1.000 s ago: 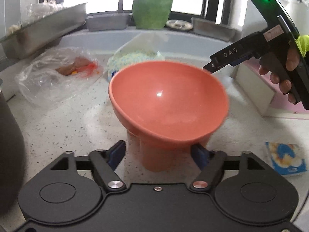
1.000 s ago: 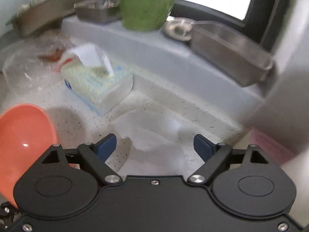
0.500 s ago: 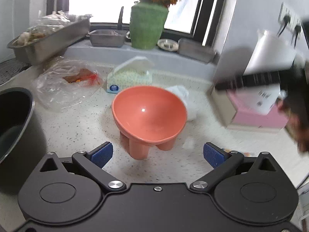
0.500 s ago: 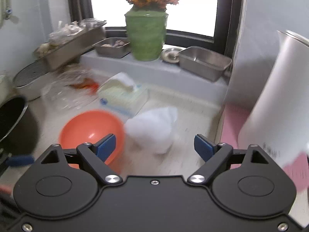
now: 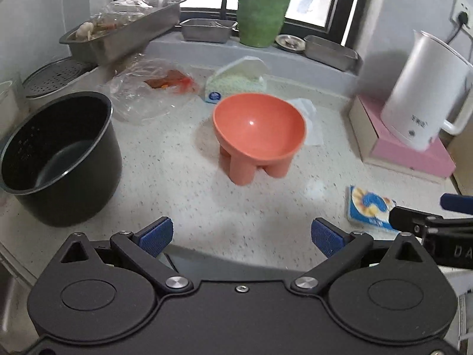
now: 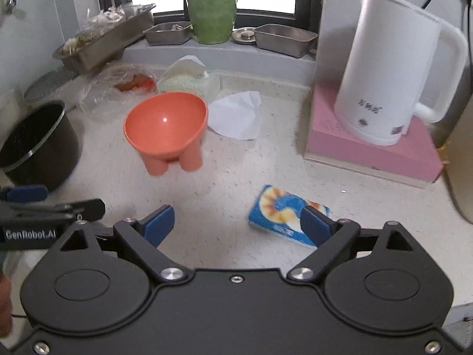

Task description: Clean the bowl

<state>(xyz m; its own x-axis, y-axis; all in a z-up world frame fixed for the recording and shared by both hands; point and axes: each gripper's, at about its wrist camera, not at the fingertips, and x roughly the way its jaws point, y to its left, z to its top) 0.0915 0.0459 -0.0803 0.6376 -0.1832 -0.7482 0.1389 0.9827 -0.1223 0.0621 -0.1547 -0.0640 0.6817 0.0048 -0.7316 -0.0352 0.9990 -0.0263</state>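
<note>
black pot cropped, kettle perhaps blurred

My left gripper and right gripper both tilt downward side by side, jaws spread wide with nothing between the blue pads.

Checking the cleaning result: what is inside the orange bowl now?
The orange bowl looks empty: smooth interior with only a light glint. Its near inner wall is hidden by the rim in both views.

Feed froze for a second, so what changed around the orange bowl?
Left gripper let go of the orange footed bowl, jaws just opening, and backed away. Right gripper released the crumpled tissue and withdrew. Bowl stands upright; black pot and kettle unchanged.
</note>
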